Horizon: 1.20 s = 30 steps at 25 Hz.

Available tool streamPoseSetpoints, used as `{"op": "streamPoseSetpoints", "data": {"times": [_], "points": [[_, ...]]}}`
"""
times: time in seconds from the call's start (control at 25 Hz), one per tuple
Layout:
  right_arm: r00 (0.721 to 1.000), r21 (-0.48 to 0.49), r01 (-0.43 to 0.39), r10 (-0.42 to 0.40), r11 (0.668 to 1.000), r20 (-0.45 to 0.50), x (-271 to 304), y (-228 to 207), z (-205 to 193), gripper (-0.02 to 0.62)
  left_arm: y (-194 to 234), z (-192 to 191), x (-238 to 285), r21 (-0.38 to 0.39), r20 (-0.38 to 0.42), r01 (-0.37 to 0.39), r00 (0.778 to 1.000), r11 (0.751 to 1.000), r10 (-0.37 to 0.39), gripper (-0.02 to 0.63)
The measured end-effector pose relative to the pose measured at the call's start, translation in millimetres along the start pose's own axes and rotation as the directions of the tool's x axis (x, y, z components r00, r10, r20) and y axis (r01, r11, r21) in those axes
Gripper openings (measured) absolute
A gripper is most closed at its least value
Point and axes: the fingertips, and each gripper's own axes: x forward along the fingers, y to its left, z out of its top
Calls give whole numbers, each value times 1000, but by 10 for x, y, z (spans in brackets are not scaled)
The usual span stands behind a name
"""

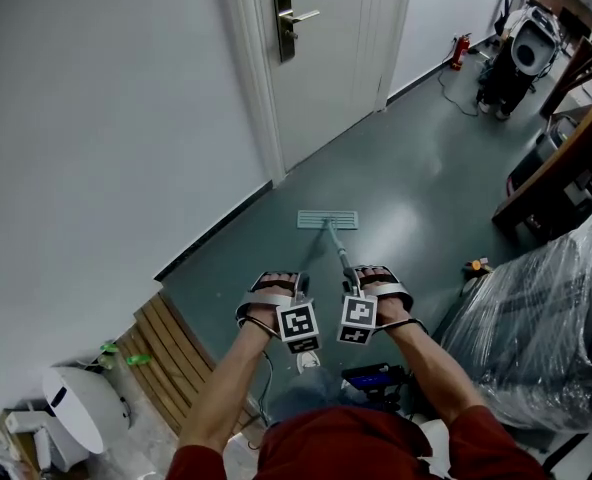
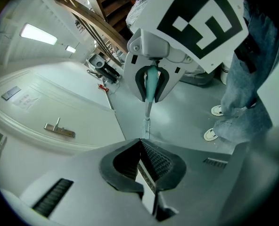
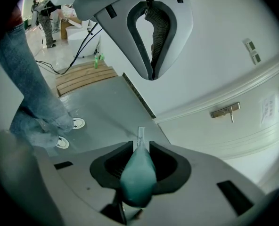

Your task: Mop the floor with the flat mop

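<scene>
Blurred mop handle [image 3: 138, 180] in right gripper [image 3: 138, 146]; left gripper [image 2: 140, 142] pinched together

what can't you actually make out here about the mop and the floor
Underside of the mop pad: head view, it faces the floor and is too small to judge dirt or wetness.
Top end of the mop handle: right gripper view, blurred against the lens; head view, hidden behind the right gripper.
Small yellowish thing on the floor: head view, too small to name.

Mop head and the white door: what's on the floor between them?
Nothing. In the head view, only bare grey-green floor lies between the mop head and the door.
</scene>
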Motion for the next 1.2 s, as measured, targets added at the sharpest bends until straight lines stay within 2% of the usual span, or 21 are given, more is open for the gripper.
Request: {"op": "streamPoseSetpoints", "data": {"times": [0.2, 0.56, 0.92, 1.2], "points": [[1000, -1, 6, -6, 1000, 29, -176, 185, -191, 118, -159, 190, -113, -15, -49, -3, 999, 1000, 2, 17], [999, 2, 10, -10, 1000, 47, -436, 515, -498, 118, -483, 603, -267, -15, -38, 7, 999, 1000, -7, 17], [998, -9, 11, -10, 1000, 54, -670, 774, -653, 118, -716, 840, -476, -7, -60, -6, 998, 1000, 6, 17], [994, -7, 1, 0, 1000, 113, -936, 1110, -752, 118, -1113, 1098, -676, -24, -77, 7, 997, 1000, -9, 17]]}}
